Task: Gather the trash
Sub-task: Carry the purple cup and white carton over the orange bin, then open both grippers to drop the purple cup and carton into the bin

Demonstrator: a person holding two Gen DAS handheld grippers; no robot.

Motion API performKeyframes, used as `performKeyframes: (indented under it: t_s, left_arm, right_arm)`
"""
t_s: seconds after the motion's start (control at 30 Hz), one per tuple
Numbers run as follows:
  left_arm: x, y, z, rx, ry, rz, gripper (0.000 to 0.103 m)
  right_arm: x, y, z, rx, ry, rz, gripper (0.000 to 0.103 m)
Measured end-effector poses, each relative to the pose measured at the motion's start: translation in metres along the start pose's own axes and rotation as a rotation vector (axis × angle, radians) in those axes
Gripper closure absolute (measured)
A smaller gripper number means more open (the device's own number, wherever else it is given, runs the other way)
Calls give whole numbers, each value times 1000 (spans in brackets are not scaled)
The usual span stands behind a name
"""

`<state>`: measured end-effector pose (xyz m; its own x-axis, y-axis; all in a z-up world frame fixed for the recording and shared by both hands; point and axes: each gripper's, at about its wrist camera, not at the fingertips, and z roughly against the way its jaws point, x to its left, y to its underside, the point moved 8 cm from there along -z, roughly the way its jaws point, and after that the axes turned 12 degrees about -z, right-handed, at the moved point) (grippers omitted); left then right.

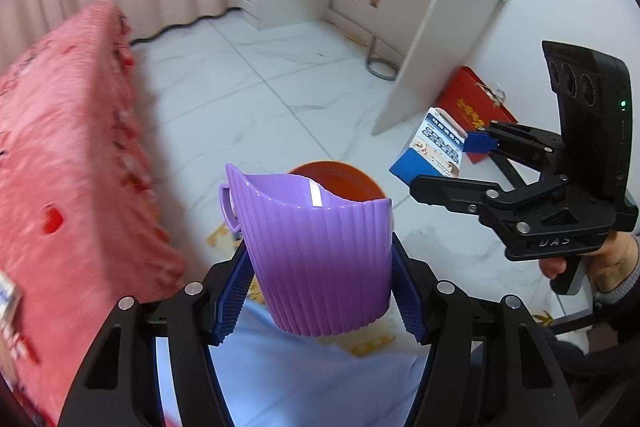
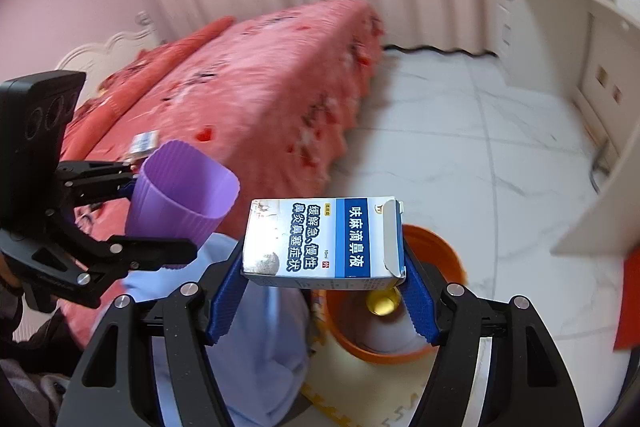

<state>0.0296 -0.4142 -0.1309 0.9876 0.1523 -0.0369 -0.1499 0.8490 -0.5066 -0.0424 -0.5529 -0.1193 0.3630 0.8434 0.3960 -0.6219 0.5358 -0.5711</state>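
- Right wrist view: your right gripper had its blue pads clamped on both ends of a small medicine box, white and blue with Chinese print, held level and one end flap torn open.
- That box hung above the orange bin on the floor; a round yellow item lay inside the bin, just under the box.
- Left wrist view: your left gripper squeezed a ribbed purple cup between its pads, rim tilted away from the camera, small handle on the left.
- Cup sat just in front of the orange bin's rim, above pale blue cloth.
- Red patterned bed stood to the left; white desk beyond on marble tile; red bag leaned by the desk.
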Motion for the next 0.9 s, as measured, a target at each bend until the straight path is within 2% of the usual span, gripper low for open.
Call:
performKeyframes:
  t_s: [0.2, 0.43, 0.57, 0.67, 0.7, 0.73, 0.9]
  left_arm:
    - [-7, -8, -56, 64, 86, 0, 38]
    - [-5, -16, -105, 128, 130, -3, 38]
    - [-6, -18, -125, 163, 130, -12, 37]
    - [-6, -16, -131, 178, 117, -22, 33]
    - [-5, -16, -132, 180, 115, -20, 26]
    - [-3, -15, -133, 182, 101, -16, 24]
    - [2, -11, -124, 188, 92, -2, 24]
  right_arm:
    - [-55, 3, -23, 24, 51, -113, 34]
    - [-89, 9, -50, 64, 71, -197, 34]
    - [-102, 14, -63, 84, 82, -226, 34]
    - [-107, 19, -72, 105, 84, -236, 34]
    - [-107, 20, -74, 110, 84, -236, 34]
    - [-107, 22, -78, 117, 83, -237, 34]
    - [-101, 22, -89, 135, 74, -232, 34]
